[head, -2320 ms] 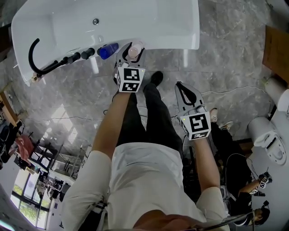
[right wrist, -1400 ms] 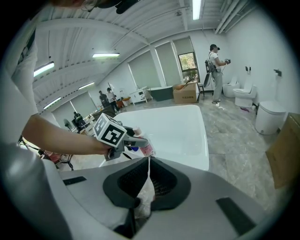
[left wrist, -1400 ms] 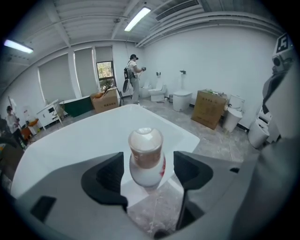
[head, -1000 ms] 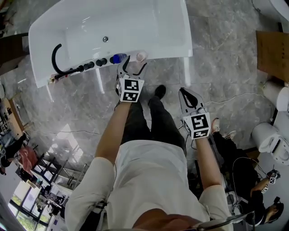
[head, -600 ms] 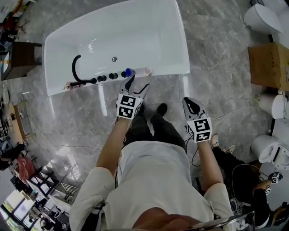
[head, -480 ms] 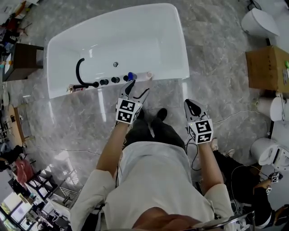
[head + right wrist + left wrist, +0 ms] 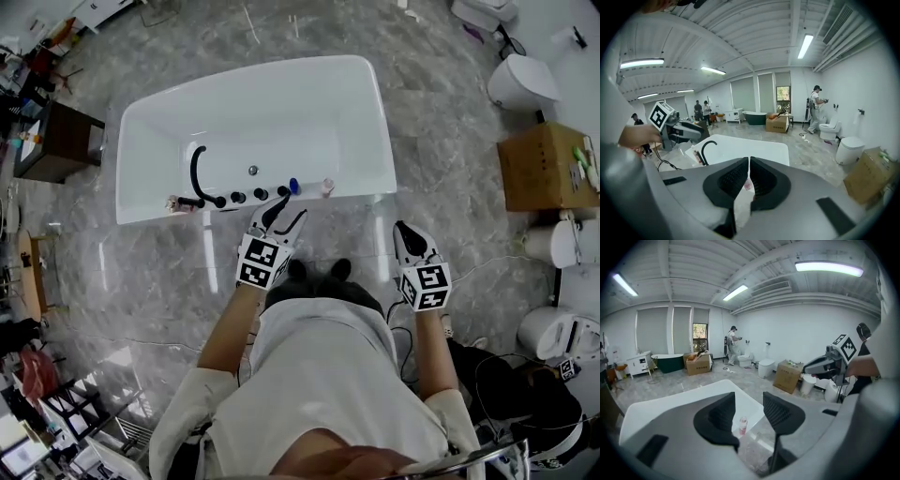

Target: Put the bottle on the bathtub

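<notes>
Upright on the near rim of the white bathtub [image 7: 373, 112]: the pink bottle [image 7: 327, 187], free of both grippers. Just beside it at 9 o'clock, a blue-capped item [image 7: 293, 186], then a row of black knobs [image 7: 260, 194] running on toward 9 o'clock along the same rim. Past the knobs, a curved black hose [image 7: 195, 169] arching into the basin.

Left gripper [image 7: 289, 208] up over the grey marble floor [image 7: 450, 56], short of the rim, with the bottle at about 2 o'clock from its tips and well apart. Seen along its own jaws [image 7: 749, 404]: pads moderately apart, having just been closing, nothing pressed between them; only the far-off bottle [image 7: 743, 424] on the tub edge showing through the gap.

Right gripper [image 7: 410, 234] at 3 o'clock of the left one, also over the floor, with the bottle at about 10 o'clock from it. Seen along its own jaws [image 7: 748, 173]: pads drawn together to a thin slit, gripping nothing, the tub [image 7: 754, 145] and hose [image 7: 708, 149] lying beyond.

At 3 o'clock of the tub, well apart, a cardboard box [image 7: 544, 167]; at 2 o'clock, a white toilet [image 7: 520, 82].
</notes>
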`<state>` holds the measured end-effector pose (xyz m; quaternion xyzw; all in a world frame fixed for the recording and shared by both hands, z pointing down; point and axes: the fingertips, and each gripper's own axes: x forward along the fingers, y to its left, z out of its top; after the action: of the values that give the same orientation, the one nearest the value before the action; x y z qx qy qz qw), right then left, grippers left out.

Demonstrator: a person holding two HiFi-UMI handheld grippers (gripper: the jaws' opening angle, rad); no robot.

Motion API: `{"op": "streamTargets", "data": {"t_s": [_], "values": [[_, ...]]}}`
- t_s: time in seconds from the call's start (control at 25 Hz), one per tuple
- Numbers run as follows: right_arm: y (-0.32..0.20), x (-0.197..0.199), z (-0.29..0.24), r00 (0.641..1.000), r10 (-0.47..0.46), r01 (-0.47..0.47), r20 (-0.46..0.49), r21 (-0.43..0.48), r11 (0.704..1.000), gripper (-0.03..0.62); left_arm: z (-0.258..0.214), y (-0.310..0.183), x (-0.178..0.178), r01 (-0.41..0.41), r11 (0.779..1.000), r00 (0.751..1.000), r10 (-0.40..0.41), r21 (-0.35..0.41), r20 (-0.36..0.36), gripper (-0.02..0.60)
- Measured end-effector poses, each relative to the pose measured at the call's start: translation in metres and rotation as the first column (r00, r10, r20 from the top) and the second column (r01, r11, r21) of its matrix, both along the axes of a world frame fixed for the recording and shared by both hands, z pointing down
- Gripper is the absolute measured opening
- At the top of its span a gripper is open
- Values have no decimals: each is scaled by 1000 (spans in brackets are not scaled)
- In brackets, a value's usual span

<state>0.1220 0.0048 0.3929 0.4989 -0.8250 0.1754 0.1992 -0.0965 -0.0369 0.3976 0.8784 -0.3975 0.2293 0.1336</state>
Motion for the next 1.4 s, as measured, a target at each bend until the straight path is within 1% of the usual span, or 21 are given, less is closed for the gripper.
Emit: {"op": "streamTargets", "data": {"t_s": [0.16,0.24,0.32,0.4,0.52,0.6,0.72,0.96,1.12,1.4], "values": [[6,-15,-32,1000,14,-14,5,52,999,34,-31,13,-24,5,1000,1000,-5,23,-16,168],[11,-23,-43,1000,17,-18,14,71,997,34,-41,18,-37,14,999,1000,-13,35,-18,139],[15,-31,-53,1000,14,-15,22,89,996,34,-48,23,-47,16,999,1000,-16,34,-26,118],[18,-38,-61,1000,6,-9,27,107,994,34,-54,28,-55,16,999,999,-14,33,-34,83],[23,-47,-73,999,-4,0,32,129,992,34,-68,34,-64,22,998,999,-20,56,-41,55],[25,-49,-79,999,-6,1,35,140,990,34,-75,35,-68,29,997,998,-25,72,-50,21],[26,-50,-86,999,-5,-1,37,152,988,34,-80,34,-70,27,996,998,-22,88,-60,8],[35,-45,-97,1000,-17,14,13,180,983,34,-94,38,-66,9,990,997,2,139,-81,8],[33,-45,-100,1000,-29,30,-3,186,982,34,-91,35,-65,22,991,996,-11,129,-86,8],[33,-45,-105,999,-36,35,1,187,982,34,-92,36,-62,29,992,995,-18,120,-95,8]]}}
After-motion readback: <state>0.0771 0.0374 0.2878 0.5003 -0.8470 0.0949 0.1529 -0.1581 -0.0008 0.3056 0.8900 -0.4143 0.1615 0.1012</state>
